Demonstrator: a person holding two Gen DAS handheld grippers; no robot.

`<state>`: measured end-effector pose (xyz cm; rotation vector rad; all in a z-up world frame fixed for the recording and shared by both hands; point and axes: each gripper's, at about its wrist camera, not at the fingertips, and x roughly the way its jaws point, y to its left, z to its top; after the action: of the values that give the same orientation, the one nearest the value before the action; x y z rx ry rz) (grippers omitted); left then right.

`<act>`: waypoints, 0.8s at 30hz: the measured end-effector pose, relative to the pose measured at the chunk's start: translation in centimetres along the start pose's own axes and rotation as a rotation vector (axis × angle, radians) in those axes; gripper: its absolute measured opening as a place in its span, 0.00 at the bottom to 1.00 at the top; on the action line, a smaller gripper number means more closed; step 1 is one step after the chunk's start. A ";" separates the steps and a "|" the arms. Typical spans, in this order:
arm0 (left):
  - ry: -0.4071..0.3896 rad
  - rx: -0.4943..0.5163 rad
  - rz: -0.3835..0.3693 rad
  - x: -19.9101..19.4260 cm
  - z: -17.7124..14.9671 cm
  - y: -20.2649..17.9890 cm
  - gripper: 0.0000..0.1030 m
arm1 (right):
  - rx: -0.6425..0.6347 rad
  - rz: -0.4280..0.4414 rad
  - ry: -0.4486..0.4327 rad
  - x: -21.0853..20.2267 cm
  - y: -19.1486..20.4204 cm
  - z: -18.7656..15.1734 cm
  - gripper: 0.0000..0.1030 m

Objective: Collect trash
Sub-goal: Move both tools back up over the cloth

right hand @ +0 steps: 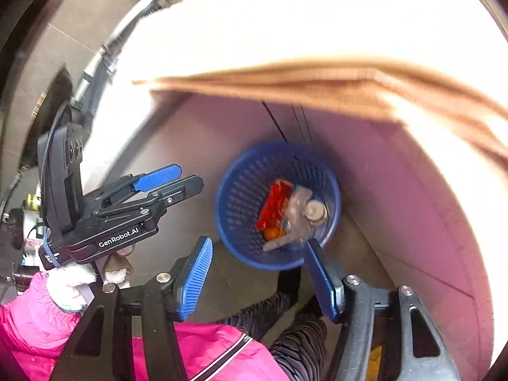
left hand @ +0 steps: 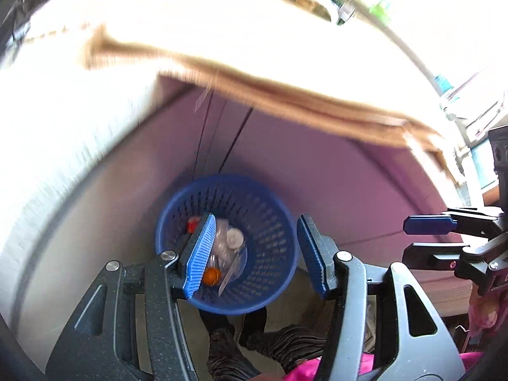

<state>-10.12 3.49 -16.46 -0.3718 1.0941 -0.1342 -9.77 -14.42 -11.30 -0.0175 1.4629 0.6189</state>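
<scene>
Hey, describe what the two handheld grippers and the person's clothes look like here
Each gripper is a black frame with silver bolts and two ribbed blue finger pads. The left gripper bears white "GenRobot.AI" lettering and a black cable looping behind it. The hand holding it wears a white glove, with a bright pink sleeve. The right gripper looks the same.

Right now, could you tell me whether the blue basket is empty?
Not empty: the blue basket holds a red wrapper, clear plastic and something orange.
</scene>
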 end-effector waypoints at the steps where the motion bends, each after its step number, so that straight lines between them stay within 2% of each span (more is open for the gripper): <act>1: -0.015 0.004 -0.007 -0.6 0.5 -0.2 0.53 | 0.000 0.007 -0.020 -0.7 0.1 0.3 0.62; 7: -0.092 0.036 -0.025 -3.4 4.0 -1.8 0.53 | -0.017 -0.013 -0.147 -5.5 0.3 1.7 0.68; 9: -0.115 0.030 -0.036 -3.6 5.0 -2.2 0.53 | -0.022 -0.023 -0.189 -7.2 0.0 2.6 0.69; 13: -0.153 0.008 -0.058 -4.0 7.8 -3.4 0.54 | -0.043 -0.043 -0.268 -10.3 -1.2 4.9 0.81; 15: -0.173 0.006 -0.049 -3.7 9.7 -4.0 0.54 | -0.058 -0.056 -0.299 -11.7 -2.1 6.3 0.81; 20: -0.219 -0.040 -0.025 -2.6 13.0 -5.5 0.54 | -0.096 -0.066 -0.342 -13.7 -5.0 10.7 0.83; 24: -0.238 -0.089 -0.021 -1.2 15.8 -6.4 0.54 | -0.150 -0.067 -0.332 -14.5 -7.4 15.0 0.85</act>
<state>3.83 1.48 -6.71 -0.4668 0.8633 -0.0576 7.21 -20.50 1.55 -0.0768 1.0892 0.6417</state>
